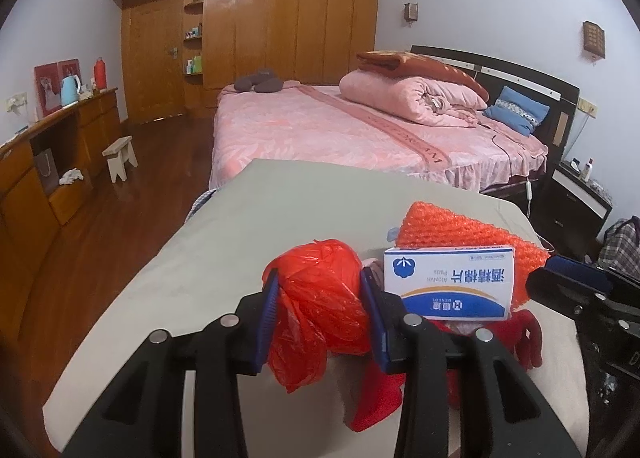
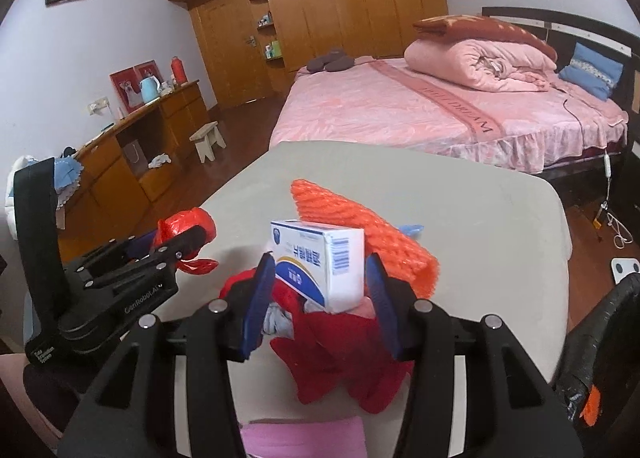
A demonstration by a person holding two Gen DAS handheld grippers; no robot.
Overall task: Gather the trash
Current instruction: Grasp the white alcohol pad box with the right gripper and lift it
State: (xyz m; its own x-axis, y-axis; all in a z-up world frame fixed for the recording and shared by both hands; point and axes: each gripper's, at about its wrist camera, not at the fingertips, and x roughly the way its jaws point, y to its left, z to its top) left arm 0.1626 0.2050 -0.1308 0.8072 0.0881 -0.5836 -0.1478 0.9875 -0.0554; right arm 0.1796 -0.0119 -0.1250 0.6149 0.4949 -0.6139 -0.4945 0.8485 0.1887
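Left wrist view.
- Left gripper (image 1: 320,302): jaws partly closed, both blue pads pressed into a crumpled red plastic bag (image 1: 316,290), which bulges out above and hangs below the fingers. Held.
- Red plastic bag: judged very light, soft, slippery film. It crushes rather than resists, so a bite across the bunched middle, as here, suits it; loose tails may slide free.
- Alcohol-pad box (image 1: 448,282): white and blue carton, just right of the right finger, standing on edge over the grey table (image 1: 200,278).
- Orange bubble wrap (image 1: 460,230): beyond and right of the box, lying behind it.
- Right gripper (image 1: 576,290): at the far right edge, only partly shown.

Right wrist view.
- Right gripper (image 2: 318,286): jaws half open around the alcohol-pad box (image 2: 320,262). The left pad lies at the box's near lower corner; the right pad sits beside its barcode end. Whether either presses firmly I cannot tell.
- Box: judged light, stiff cardboard, smooth-faced, dents if squeezed hard; best taken across its two narrow ends.
- Red cloth-like heap (image 2: 340,354): under and between the fingers, soft, beneath the box.
- Orange bubble wrap (image 2: 360,226): beyond the fingertips, behind the box; light, springy, easy to pinch anywhere.
- Left gripper (image 2: 180,254): off to the left, red bag (image 2: 188,226) in its jaws.
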